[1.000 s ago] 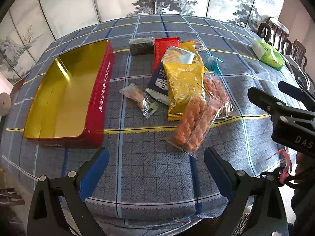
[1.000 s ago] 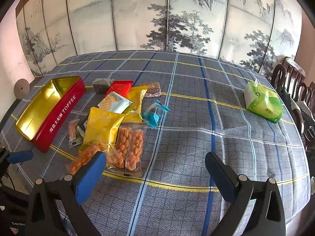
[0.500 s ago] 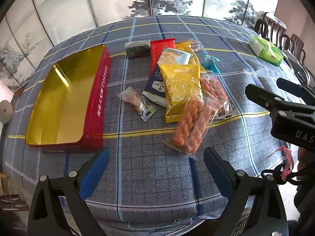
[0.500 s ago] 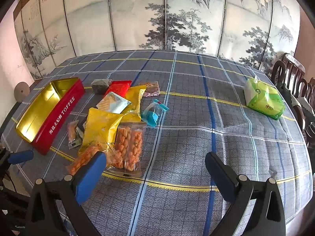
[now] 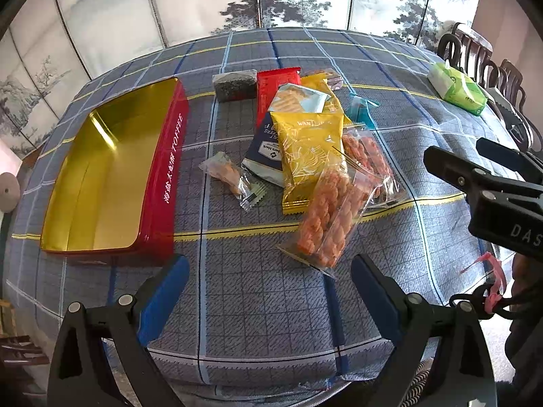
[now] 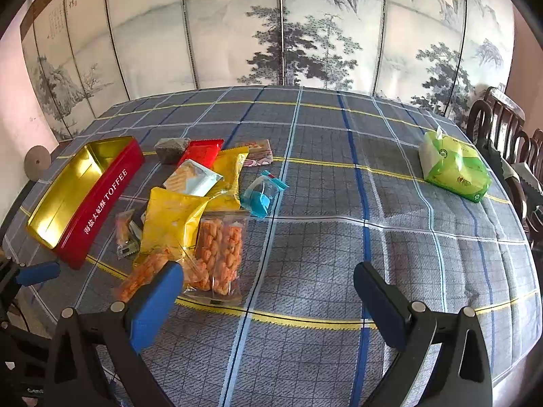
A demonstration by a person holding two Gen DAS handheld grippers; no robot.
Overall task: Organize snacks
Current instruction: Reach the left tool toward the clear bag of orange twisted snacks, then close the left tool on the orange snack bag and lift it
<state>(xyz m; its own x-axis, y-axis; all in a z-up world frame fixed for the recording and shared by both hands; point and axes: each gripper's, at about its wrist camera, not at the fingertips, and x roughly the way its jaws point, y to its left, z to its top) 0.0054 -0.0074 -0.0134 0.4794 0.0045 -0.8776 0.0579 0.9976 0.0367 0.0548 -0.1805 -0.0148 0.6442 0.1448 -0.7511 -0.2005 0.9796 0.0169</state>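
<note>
An empty red toffee tin with a gold inside lies open at the table's left. Right of it is a loose pile of snacks: a yellow packet, clear bags of orange twists, a red packet, a dark block, a small wrapped biscuit and a teal bag. My left gripper hangs open above the near table edge. My right gripper is open too, right of the pile, nothing between its fingers.
A green tissue pack lies at the far right of the blue plaid tablecloth. Dark wooden chairs stand along the right side. A painted folding screen closes off the back.
The left gripper has risen and tilted slightly, so the tin and snacks sit lower and nearer in its view. The right gripper barely moved. Both stay open.
</note>
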